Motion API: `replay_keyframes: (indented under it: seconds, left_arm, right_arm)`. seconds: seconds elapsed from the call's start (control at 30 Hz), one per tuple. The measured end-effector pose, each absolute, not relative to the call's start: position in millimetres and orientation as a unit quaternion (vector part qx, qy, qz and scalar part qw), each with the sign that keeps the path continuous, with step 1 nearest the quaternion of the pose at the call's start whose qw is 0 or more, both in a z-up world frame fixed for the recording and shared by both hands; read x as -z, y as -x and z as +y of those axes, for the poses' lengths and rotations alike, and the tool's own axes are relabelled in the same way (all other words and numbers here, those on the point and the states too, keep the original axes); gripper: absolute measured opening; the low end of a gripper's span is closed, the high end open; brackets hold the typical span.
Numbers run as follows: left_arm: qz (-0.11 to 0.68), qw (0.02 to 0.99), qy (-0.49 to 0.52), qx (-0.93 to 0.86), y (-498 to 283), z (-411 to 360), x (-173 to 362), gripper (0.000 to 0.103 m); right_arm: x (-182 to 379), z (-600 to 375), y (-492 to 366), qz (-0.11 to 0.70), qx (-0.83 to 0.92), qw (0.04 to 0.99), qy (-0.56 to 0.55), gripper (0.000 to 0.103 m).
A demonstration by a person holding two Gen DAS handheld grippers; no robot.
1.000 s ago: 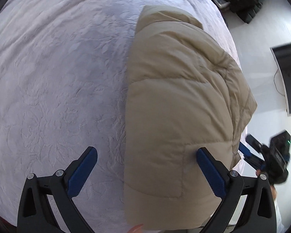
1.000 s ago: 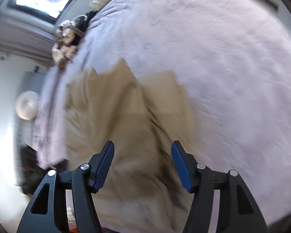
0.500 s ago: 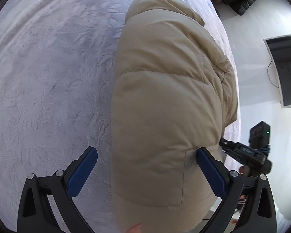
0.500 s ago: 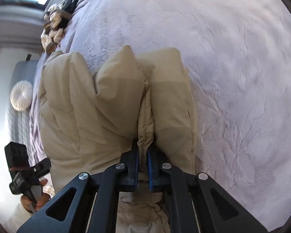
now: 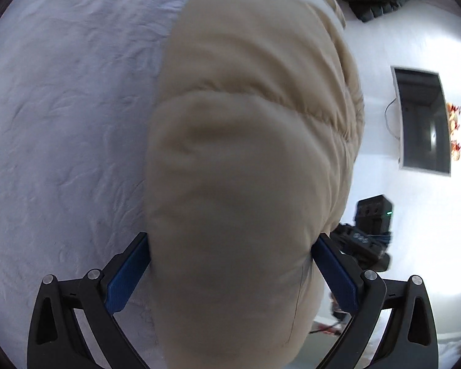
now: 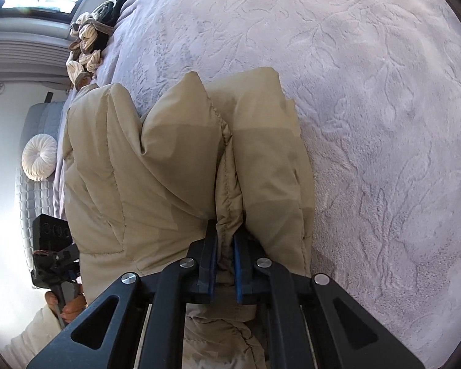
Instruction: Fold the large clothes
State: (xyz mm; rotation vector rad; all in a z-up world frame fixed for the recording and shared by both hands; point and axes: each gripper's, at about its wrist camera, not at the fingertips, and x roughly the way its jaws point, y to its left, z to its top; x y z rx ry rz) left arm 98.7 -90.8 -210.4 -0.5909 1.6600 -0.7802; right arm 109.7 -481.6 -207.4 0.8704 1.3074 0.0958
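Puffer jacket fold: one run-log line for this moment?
phase: grasp | right gripper: shut on beige puffer jacket edge | left gripper: open, straddling jacket bulk | surface: lavender bedspread

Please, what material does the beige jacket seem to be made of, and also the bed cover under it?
The beige jacket looks like a padded puffer: smooth, matte woven shell, probably nylon or polyester, with stitched quilting seams and puffy sections. The bed cover seems a soft, plush fabric, pale lilac-grey, with an embossed leaf pattern; the exact fibre cannot be told.

Jacket [image 6: 175, 166] matt quilted cloth; bedspread [image 6: 368, 98] embossed plush; claw pads [image 5: 126, 273] blue rubbery.
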Motion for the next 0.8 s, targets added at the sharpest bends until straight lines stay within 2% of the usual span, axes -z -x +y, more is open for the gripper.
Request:
replay_keyframes:
  seconds: [0.1, 0.13, 0.17, 0.2, 0.23, 0.37, 0.6, 0.8]
  left_arm:
    - [0.708, 0.574, 0.241, 0.334, -95.9, -97.2, 210.1, 0.102]
    - [0.708, 0.573, 0.243, 0.335, -96.2, -97.1, 210.7, 0.102]
    - [0.708, 0.572, 0.244, 0.336, -96.3, -97.0, 211.2, 0.103]
    - [0.707, 0.571, 0.245, 0.336, -96.5, -96.8, 211.8, 0.103]
    - [0.707, 0.571, 0.246, 0.337, -96.3, -97.6, 212.5, 0.103]
    - [0.706, 0.572, 0.244, 0.339, -100.1, -90.7, 214.5, 0.103]
    - [0.704, 0.558, 0.248, 0.363, -107.1, -89.3, 222.2, 0.103]
    - [0.703, 0.526, 0.281, 0.388, -114.8, -91.6, 240.4, 0.103]
  right_arm:
    - [193.7, -485.7, -107.0, 0.591, -0.039, 0.708, -0.383, 0.020]
    - [188.1, -486.9, -106.5, 0.590, -0.039, 0.714, -0.374, 0.038]
    - [177.0, -489.6, -103.1, 0.584, -0.039, 0.727, -0.360, 0.067]
    - [168.6, -492.2, -100.6, 0.575, -0.042, 0.736, -0.356, 0.082]
    - [163.2, -494.7, -98.6, 0.569, -0.045, 0.741, -0.354, 0.103]
    - [159.1, -503.6, -99.7, 0.575, -0.061, 0.743, -0.338, 0.103]
    - [227.9, -505.8, -126.0, 0.627, -0.138, 0.675, -0.364, 0.103]
    - [259.9, -507.6, -142.5, 0.592, -0.220, 0.632, -0.449, 0.103]
